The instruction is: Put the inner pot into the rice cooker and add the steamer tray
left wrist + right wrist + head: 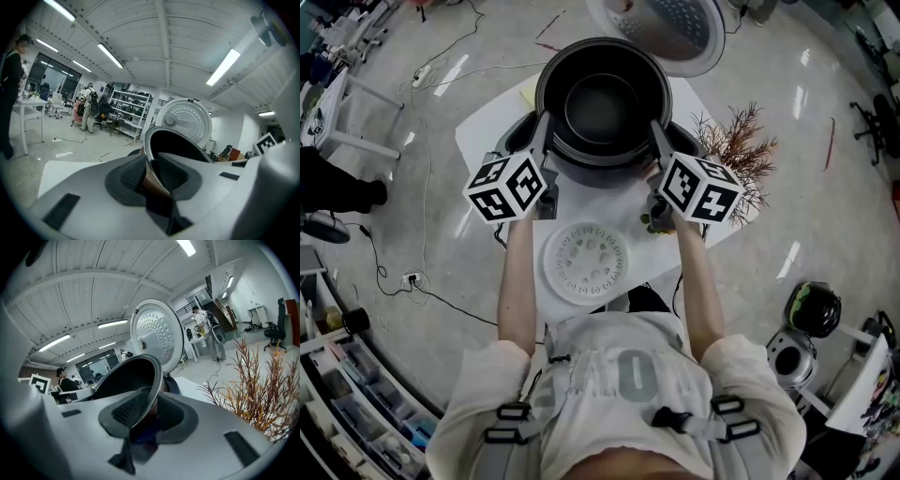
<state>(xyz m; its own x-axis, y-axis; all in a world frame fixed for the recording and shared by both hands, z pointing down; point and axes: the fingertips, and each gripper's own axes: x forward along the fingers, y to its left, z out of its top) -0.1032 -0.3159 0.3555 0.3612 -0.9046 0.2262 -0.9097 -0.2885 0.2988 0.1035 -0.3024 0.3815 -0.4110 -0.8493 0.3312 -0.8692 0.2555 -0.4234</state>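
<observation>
Left gripper: the left gripper [542, 127] is clamping the left side of the inner pot's rim. In the left gripper view its jaws are standing only narrowly apart, with the thin metal wall pinched between the dark pads.
Right gripper: the right gripper [657, 131] is gripping the opposite, right side of the same rim. Its jaws are also standing a little apart, one pad pressing inside the pot and one outside.
Inner pot: the dark inner pot [602, 108] is hanging between the two grippers directly over the rice cooker's opening, mouth facing up. Whether its base is already resting inside cannot be told.
Rice cooker: the rice cooker [514, 139] is sitting toward the far edge of the worktop [487, 117], its dark body showing around the pot on both sides. Its lid [670, 28] is standing open behind the pot, the perforated inner face turning toward the person.
Steamer tray: the white round steamer tray [586, 262] is lying flat at the near edge of the worktop, apart from the cooker and between the person's forearms.
Dried plant: a reddish dried plant [741, 150] is standing at the right edge of the worktop, just beside the right gripper.
</observation>
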